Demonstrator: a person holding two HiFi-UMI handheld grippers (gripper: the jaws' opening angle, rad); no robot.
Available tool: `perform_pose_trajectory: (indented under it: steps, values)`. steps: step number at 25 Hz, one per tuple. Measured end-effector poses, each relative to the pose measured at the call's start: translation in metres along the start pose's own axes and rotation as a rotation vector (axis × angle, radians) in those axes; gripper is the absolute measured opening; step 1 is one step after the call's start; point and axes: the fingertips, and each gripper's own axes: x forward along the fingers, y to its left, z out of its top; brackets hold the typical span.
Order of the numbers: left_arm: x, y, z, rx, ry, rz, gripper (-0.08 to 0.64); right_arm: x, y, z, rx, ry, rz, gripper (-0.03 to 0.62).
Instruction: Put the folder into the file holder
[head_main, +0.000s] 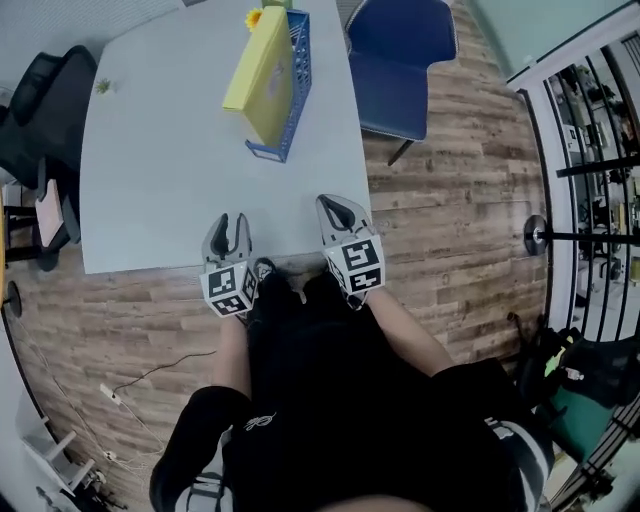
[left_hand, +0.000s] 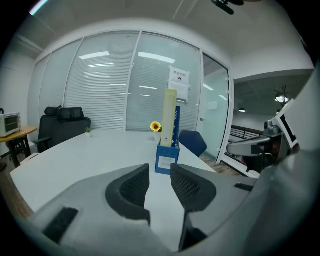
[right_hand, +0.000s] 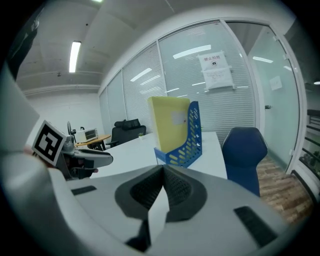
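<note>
Head view: yellow folder (head_main: 262, 72) standing in the blue file holder (head_main: 293, 95), far end of the white table (head_main: 170, 170) — left gripper (head_main: 228, 232) and right gripper (head_main: 337, 212) at the near edge, well apart from it.
Left gripper view: jaws partway apart, nothing between — holder straight ahead.
Right gripper view: jaws closed tip to tip, gripping nothing.

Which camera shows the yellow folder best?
The right gripper view. There the yellow folder shows its broad side, big and clear, standing in the blue holder. The head view shows the folder from above, smaller and farther away. The left gripper view shows only its thin edge.
</note>
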Motion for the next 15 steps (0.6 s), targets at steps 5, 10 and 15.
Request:
perform_pose_trajectory:
  steps: [5,10,15]
  values:
    - [-0.014,0.025,-0.008,0.010,0.030,-0.059,0.064,0.023,0.048,0.008,-0.016,0.007,0.009,0.005]
    - [-0.025,0.063,0.002,0.017,0.023,-0.114,-0.002,0.049,0.094,0.020,-0.025,0.003,-0.029,0.005]
    - [-0.027,0.089,0.010,0.009,0.016,-0.197,-0.002,0.063,0.125,0.033,-0.029,-0.019,-0.105,0.005]
